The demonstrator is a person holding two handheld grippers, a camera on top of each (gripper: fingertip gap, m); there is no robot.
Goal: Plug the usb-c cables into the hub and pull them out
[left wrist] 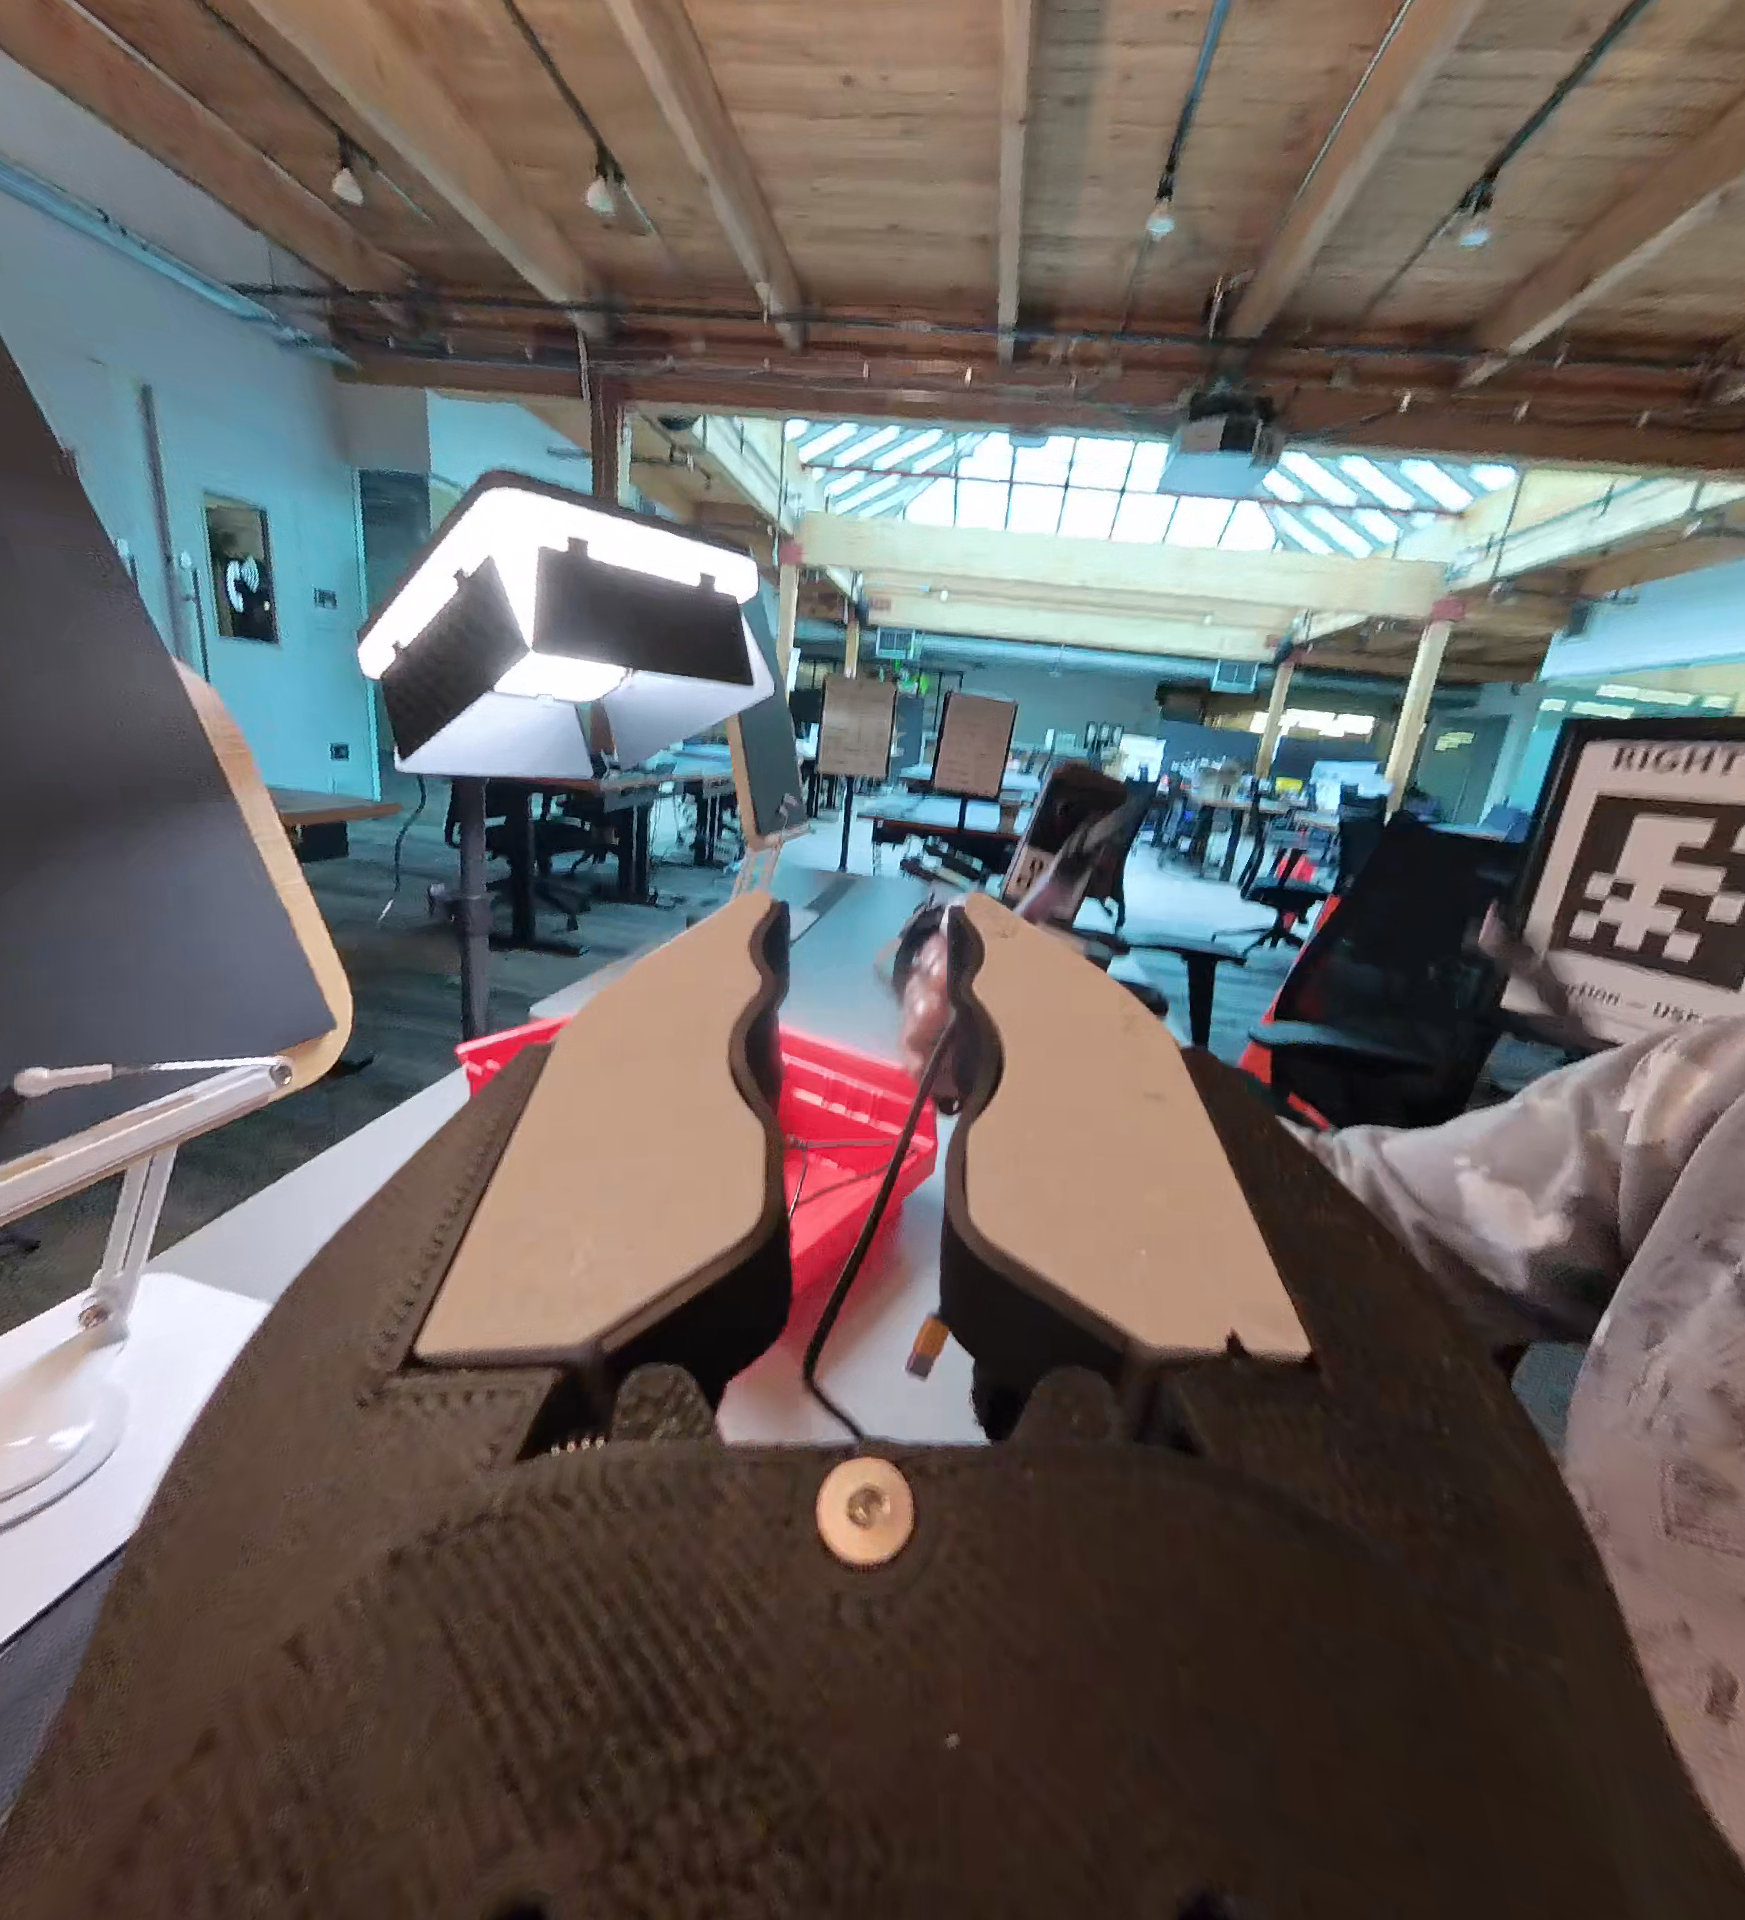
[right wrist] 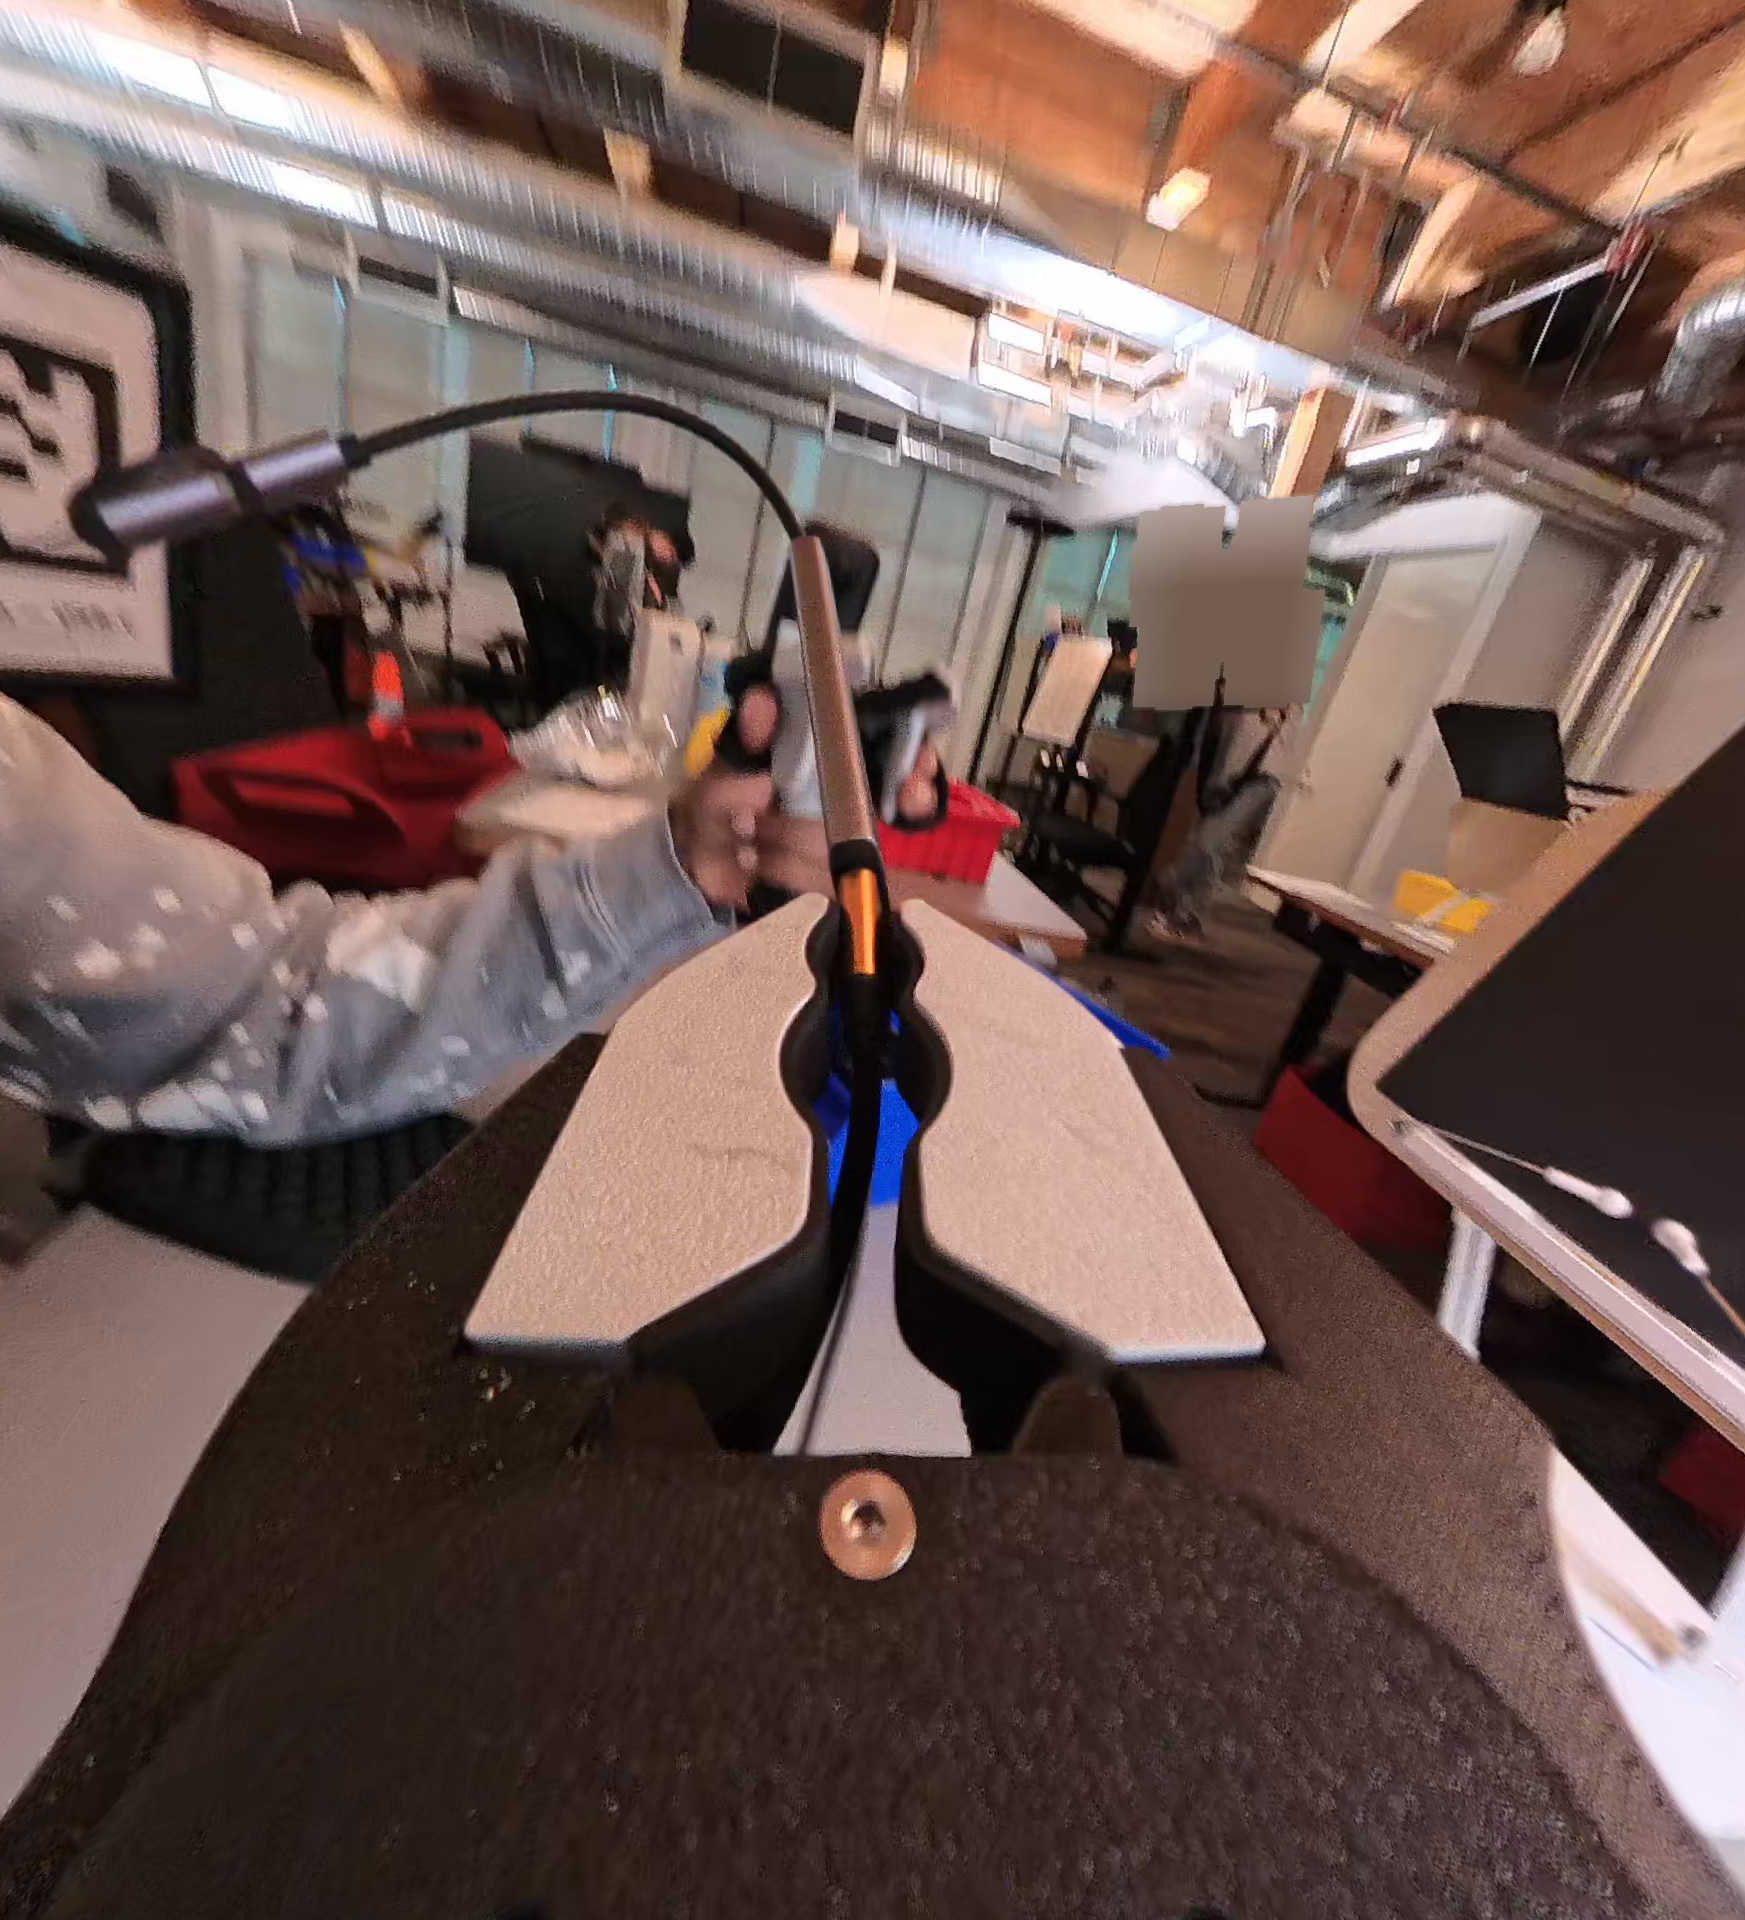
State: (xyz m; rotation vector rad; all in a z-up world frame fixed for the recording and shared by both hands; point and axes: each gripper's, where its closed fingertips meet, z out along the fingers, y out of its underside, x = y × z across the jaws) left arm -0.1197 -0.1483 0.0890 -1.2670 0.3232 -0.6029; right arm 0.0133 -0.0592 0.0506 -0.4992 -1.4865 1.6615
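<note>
In the right wrist view my right gripper is shut on the orange plug of a black USB-C cable. The plug sits in the end of the slim grey hub, which stands up from it in the air. The hub's own black lead arcs left to a grey connector. In the left wrist view my left gripper is open. A thin black cable runs loose between its fingers, and a second orange plug lies free near the base of the right finger.
A red bin lies under the left gripper on the white table. Black boards on stands rise at the left and right. A lit lamp panel stands behind. A patterned sleeve and a hand cross behind the hub. Left tips to right tips: about 20 cm.
</note>
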